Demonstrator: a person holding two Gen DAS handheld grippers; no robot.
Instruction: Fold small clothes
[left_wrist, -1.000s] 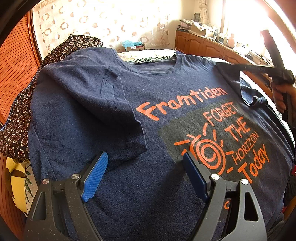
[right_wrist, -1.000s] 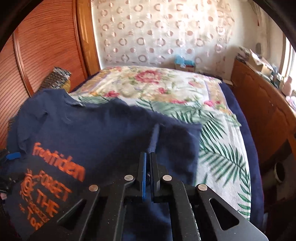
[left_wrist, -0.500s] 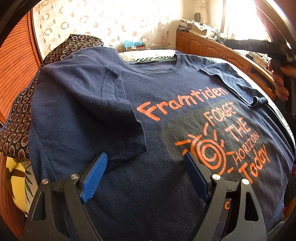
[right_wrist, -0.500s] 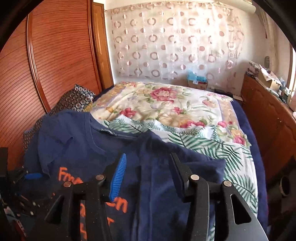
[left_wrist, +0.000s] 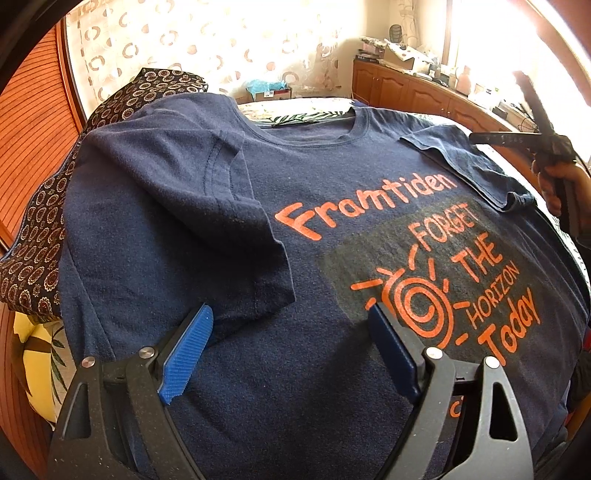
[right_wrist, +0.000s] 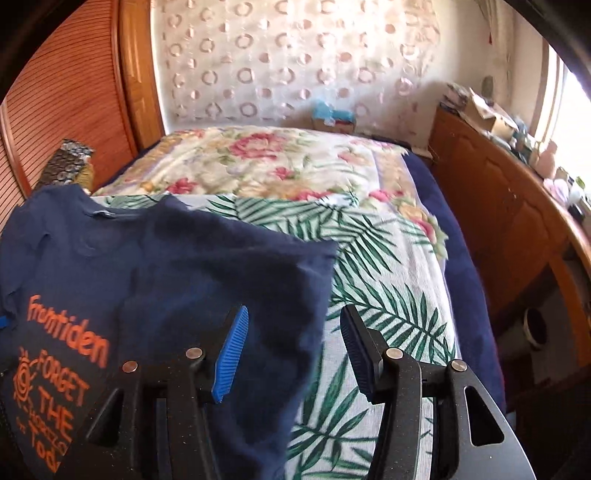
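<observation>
While both claws gape | T-shirt (left_wrist: 303, 206) on floral bedspread (right_wrist: 369, 266) | wooden cabinets (right_wrist: 517, 236) alongside

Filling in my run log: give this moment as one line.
stage: both sleeves folded in | T-shirt flat on bedspread | left gripper open above shirt | right gripper open at shirt edge

Black fingers (left_wrist: 192, 343), blue ribbed pads (right_wrist: 231, 352)

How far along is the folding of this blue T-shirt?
Early on. Both sleeves of the navy T-shirt look folded in over its front: one on the left, the other by the right gripper. Nothing is in hand: both it and the left gripper are open. The body itself is still unfolded.
</observation>
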